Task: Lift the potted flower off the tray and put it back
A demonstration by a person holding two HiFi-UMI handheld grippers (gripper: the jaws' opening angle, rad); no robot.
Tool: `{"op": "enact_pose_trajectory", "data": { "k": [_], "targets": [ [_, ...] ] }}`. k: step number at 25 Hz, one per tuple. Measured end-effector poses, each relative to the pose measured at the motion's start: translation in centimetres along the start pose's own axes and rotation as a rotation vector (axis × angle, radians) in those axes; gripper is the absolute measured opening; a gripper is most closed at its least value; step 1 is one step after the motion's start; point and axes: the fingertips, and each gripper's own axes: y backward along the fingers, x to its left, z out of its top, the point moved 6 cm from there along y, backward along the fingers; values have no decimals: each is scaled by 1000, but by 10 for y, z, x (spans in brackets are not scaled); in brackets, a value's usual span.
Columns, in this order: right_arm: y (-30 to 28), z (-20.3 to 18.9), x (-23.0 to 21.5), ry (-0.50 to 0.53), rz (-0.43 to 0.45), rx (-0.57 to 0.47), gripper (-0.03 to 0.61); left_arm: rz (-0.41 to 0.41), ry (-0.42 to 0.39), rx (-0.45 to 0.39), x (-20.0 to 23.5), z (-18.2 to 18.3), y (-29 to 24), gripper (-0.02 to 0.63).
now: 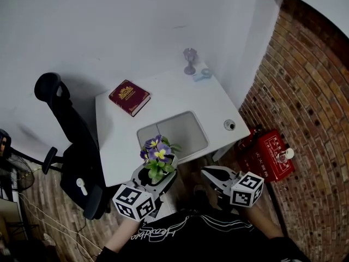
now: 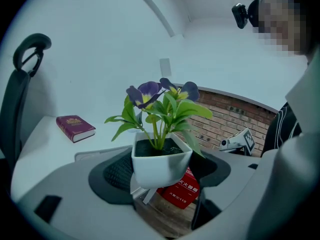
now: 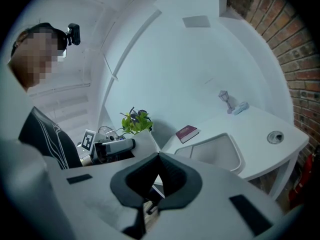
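The potted flower (image 1: 156, 156) has purple and yellow blooms and a white square pot (image 2: 161, 165). My left gripper (image 1: 158, 174) is shut on the pot and holds it upright in the air, just off the table's near edge. The shallow grey tray (image 1: 173, 134) lies on the white table (image 1: 117, 152) beyond it, with nothing in it. My right gripper (image 1: 207, 172) hovers to the right of the pot, apart from it. Its jaws (image 3: 157, 160) are shut with nothing between them. In the right gripper view the tray (image 3: 216, 153) lies ahead and the plant (image 3: 135, 120) is to the left.
A dark red book (image 1: 129, 97) lies at the table's far left, a glass goblet (image 1: 189, 60) at the far edge, and a cable hole (image 1: 229, 125) at the right. A black office chair (image 1: 71, 141) stands left of the table. A red box (image 1: 270, 154) stands by the brick wall.
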Motion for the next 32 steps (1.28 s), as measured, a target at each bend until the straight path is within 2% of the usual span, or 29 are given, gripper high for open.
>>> {"op": "enact_pose_trajectory", "data": {
  "k": [16,21,32],
  "targets": [
    [0,35,-30,18,2,-28,0,18,-31,9,9,19,-43,357],
    [2,51,-50,29,-12,-24,0,47,-57,19,20,26,-71,357],
    [-5,93,-99,65,-7,-13,0,118,-48,68,63,20,-149,357]
  ]
}}
